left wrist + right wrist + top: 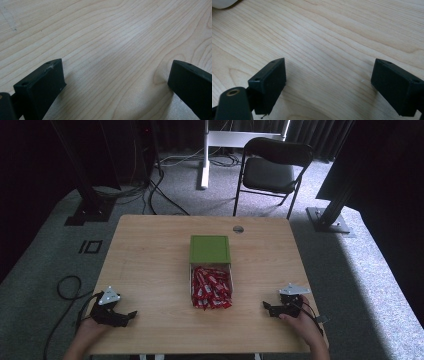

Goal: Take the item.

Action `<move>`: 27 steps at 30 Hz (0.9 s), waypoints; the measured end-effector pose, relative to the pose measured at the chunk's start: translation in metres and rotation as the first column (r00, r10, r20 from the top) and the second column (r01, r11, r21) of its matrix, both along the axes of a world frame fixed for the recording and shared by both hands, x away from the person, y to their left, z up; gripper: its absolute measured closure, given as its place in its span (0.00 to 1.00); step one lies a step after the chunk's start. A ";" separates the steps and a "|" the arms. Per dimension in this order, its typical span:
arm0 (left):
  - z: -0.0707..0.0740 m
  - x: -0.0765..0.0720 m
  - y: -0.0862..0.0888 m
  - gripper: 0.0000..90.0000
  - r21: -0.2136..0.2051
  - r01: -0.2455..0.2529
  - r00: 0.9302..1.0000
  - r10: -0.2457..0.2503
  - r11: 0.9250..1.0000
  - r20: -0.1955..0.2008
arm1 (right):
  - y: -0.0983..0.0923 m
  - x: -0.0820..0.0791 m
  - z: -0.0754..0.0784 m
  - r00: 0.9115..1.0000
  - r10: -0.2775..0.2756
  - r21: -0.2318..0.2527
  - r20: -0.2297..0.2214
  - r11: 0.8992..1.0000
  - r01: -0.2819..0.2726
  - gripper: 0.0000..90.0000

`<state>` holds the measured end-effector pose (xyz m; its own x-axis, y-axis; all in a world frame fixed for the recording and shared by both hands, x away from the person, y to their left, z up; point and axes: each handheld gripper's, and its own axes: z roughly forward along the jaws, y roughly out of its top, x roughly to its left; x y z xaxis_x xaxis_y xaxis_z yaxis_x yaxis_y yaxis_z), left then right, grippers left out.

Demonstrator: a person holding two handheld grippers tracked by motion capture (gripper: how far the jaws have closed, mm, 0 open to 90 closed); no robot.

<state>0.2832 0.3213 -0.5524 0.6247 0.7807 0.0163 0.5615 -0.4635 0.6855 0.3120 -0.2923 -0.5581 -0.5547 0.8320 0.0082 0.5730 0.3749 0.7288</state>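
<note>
A white box [191, 292] full of red candy wrappers [211, 287] lies at the middle of the wooden table [150, 265], and its green lid [210, 249] lies flat just behind it. My left gripper [131, 315] rests near the table's front left corner, held by a hand. In the left gripper view its jaws stand wide apart over bare wood, so the left gripper [115, 75] is open. My right gripper [266, 307] rests at the front right, pointing toward the box. The right gripper [329, 75] is open too, nothing between its jaws.
A round cable hole [238, 229] sits near the table's far edge. Behind the table stand a black folding chair [272, 170] and a white stand [205, 155]. Black frame posts [85, 190] and cables flank the table on the grey carpet.
</note>
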 end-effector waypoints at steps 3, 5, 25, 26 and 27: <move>0.000 0.000 0.000 0.02 0.000 0.000 1.000 0.000 1.000 0.000 | 0.000 0.000 0.000 1.000 -0.006 0.000 0.000 1.000 0.006 0.14; 0.000 0.000 0.000 0.02 0.000 0.000 1.000 0.000 1.000 0.000 | 0.001 -0.001 0.000 1.000 -0.009 0.000 0.000 1.000 0.009 0.14; 0.000 0.000 0.000 0.02 0.000 0.000 1.000 0.000 1.000 0.000 | 0.003 0.002 0.015 0.998 -0.057 0.053 0.012 0.997 0.056 0.15; 0.000 0.000 0.000 0.02 0.000 0.000 1.000 0.000 1.000 0.000 | 0.004 0.002 0.016 0.998 -0.054 0.053 0.017 0.997 0.053 0.15; 0.000 0.000 0.000 0.02 0.000 0.000 1.000 0.000 1.000 0.000 | 0.004 0.002 0.018 0.998 -0.052 0.055 0.020 0.997 0.051 0.15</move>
<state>0.2832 0.3212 -0.5524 0.6247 0.7807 0.0162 0.5615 -0.4635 0.6855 0.3141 -0.2884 -0.5399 -0.5117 0.8581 0.0426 0.5748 0.3051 0.7593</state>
